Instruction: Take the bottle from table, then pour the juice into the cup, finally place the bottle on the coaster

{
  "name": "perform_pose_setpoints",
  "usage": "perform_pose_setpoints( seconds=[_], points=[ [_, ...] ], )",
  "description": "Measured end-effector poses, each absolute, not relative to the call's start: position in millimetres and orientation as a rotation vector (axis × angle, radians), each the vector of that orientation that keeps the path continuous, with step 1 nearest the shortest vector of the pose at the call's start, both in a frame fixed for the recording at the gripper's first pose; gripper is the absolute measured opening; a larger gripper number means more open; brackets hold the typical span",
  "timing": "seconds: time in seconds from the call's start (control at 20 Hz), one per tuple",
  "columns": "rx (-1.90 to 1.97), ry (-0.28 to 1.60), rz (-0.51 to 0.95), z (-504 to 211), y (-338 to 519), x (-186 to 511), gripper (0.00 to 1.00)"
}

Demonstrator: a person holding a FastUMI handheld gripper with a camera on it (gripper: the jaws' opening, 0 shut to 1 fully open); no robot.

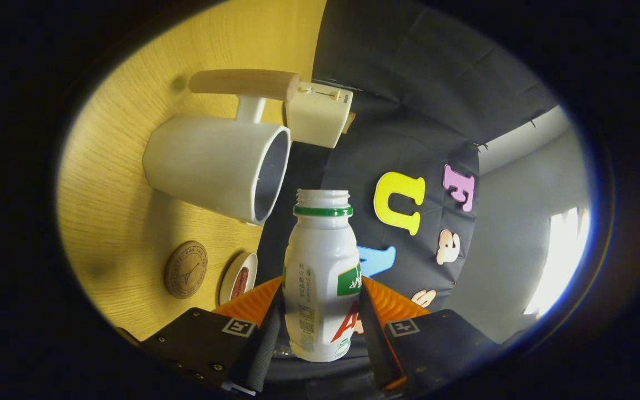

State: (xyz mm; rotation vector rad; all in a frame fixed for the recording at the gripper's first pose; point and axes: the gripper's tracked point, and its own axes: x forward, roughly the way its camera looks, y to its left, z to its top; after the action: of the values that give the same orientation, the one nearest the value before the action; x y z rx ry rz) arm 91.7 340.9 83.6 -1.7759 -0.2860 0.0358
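In the gripper view the whole scene is rolled onto its side, so the wooden table [114,222] stands like a wall beside the fingers. The gripper [320,333] has its two fingers closed in on the lower body of the bottle [321,278], one on each flank, both pressing against it. The bottle is white with a green band under its open, capless threaded neck, and it points along the fingers toward the booth's dark cloth wall. Just beyond and to one side of its mouth is the cup [217,166], a white mug standing on the table, its open rim facing the bottle's neck but apart from it. Past the cup sits a small cream box [318,114] with a rounded wooden piece [242,83] beside it; what these are is hard to make out. Nearer the fingers, on the table, lie a round brown coaster [185,269] and a small white-rimmed disc [238,278] next to it.
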Motion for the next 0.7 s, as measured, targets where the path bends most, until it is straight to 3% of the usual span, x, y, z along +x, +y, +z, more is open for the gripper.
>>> perform_pose_setpoints(
  seconds=[0.7],
  points=[
    [-1.385, -0.121, 0.117, 80.4, 311.3, 99.6, 0.71]
  ],
)
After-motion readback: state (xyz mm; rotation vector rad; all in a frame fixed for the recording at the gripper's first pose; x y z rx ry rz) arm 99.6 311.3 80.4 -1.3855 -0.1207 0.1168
